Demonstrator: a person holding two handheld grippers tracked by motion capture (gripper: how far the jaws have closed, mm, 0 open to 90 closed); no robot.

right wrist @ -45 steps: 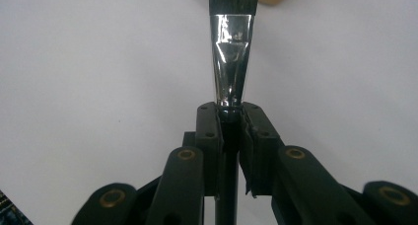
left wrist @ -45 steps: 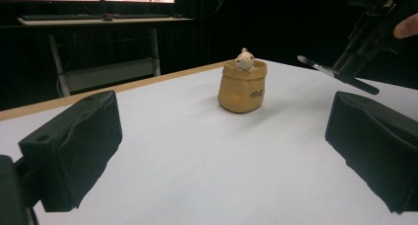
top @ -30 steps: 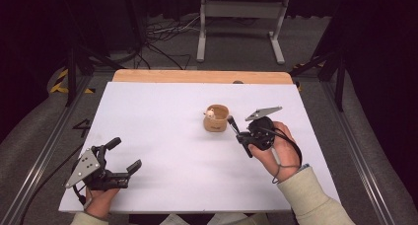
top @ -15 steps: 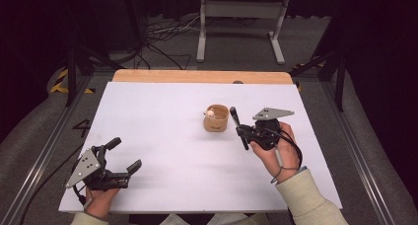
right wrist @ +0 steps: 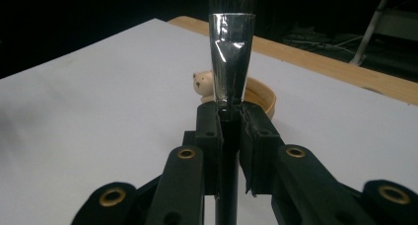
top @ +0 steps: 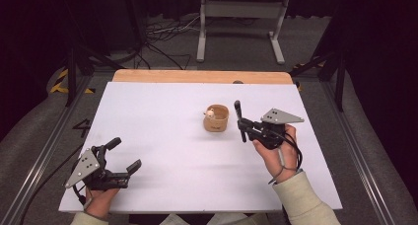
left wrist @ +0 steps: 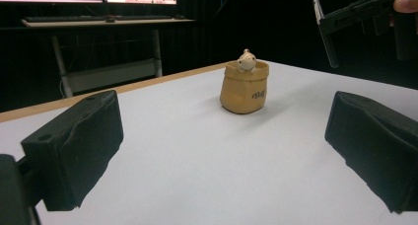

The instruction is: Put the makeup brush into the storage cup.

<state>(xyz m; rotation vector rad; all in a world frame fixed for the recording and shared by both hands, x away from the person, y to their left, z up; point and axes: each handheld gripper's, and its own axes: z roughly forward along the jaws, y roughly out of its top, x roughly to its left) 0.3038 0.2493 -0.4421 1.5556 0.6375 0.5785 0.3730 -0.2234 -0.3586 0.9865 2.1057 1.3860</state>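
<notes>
You grip the brush (right wrist: 231, 52) in your right gripper (right wrist: 229, 121), bristles up, ready to dust the pot (top: 216, 118); left gripper (top: 123, 156) rests released.

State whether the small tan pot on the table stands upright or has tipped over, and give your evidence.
Upright. The tan pot rests on its base on the white table, its open rim facing up, and a small bear figure peeks out over the rim.

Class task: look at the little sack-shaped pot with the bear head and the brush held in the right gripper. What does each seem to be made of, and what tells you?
Pot: likely matte tan ceramic or resin, with stiff moulded creases. Bear head: cream, smooth, perhaps the same. Brush: shiny metal ferrule with glints, dark bristles, black handle between the right gripper's jaws.
</notes>
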